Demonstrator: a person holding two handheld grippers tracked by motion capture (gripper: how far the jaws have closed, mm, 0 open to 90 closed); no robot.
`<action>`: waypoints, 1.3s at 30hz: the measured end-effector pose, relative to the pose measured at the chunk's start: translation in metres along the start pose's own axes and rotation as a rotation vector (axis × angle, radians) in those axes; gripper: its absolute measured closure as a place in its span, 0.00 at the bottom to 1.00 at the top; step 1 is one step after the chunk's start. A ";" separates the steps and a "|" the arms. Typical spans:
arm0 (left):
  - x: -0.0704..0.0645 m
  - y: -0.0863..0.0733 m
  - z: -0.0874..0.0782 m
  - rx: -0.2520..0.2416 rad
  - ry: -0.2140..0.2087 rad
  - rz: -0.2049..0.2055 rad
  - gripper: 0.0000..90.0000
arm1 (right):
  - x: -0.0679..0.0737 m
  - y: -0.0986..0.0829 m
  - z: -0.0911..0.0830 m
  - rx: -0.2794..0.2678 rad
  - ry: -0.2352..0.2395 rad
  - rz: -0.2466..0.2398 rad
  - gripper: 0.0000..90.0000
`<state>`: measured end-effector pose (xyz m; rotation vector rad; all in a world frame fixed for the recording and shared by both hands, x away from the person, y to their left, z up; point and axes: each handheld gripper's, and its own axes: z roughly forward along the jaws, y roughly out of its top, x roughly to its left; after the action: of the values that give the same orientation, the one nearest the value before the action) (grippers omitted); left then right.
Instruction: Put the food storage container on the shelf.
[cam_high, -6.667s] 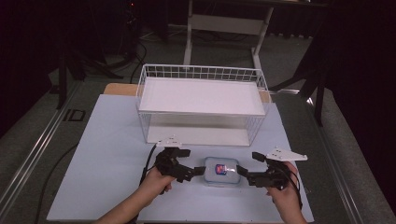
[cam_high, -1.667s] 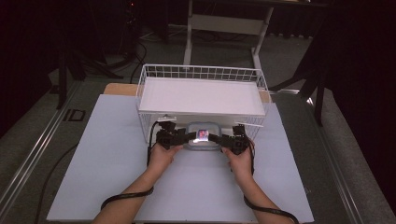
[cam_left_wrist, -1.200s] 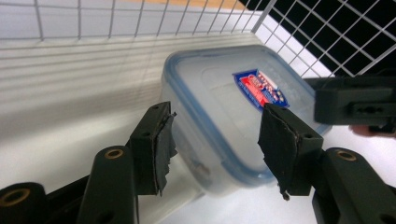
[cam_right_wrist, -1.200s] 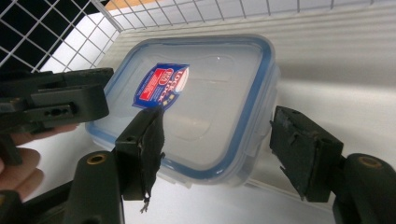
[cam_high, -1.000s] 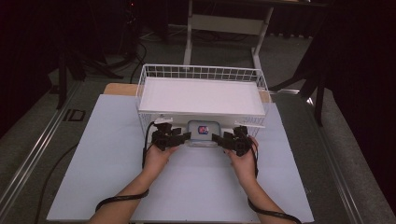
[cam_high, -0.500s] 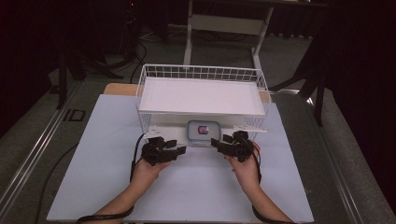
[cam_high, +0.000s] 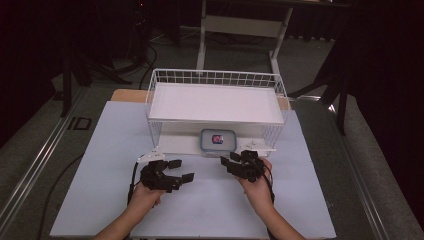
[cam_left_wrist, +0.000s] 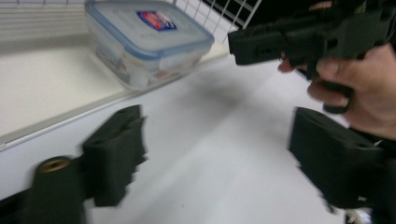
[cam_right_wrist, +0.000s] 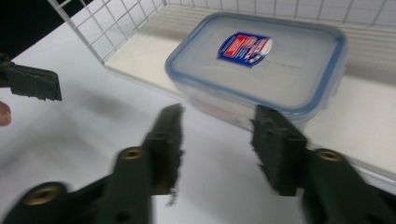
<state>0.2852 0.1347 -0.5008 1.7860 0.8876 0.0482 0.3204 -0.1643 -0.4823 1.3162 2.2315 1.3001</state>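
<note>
Clear plastic box (cam_high: 217, 139) w/ blue-rimmed lid and red-blue label is seen on lower shelf of wire rack (cam_high: 215, 102), at front edge. Left gripper (cam_high: 176, 172) and right gripper (cam_high: 229, 162) are held wide open over bench (cam_high: 100, 165), nothing gripped, fingers just short of box.

Container (cam_left_wrist: 148, 42) label unreadable; left gripper (cam_left_wrist: 219, 158) jaws motion-blurred.

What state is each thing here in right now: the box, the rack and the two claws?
Box: lid on, sitting on the rack's lower shelf, untouched.
Rack: upright, top shelf bare.
Left gripper: open, holding nothing.
Right gripper: open, holding nothing, just short of the box.
</note>
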 end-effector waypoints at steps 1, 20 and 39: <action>-0.002 -0.001 0.001 0.019 0.010 0.009 0.15 | 0.001 -0.001 0.001 0.005 0.003 -0.003 0.63; -0.009 -0.016 0.005 0.034 0.062 0.115 0.00 | -0.001 -0.007 0.027 0.082 -0.001 -0.032 1.00; -0.011 -0.021 0.007 0.054 0.067 0.150 0.01 | -0.009 0.005 0.048 0.077 -0.038 -0.040 1.00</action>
<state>0.2690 0.1250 -0.5165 1.9086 0.8069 0.1833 0.3565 -0.1435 -0.5083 1.3031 2.2911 1.1771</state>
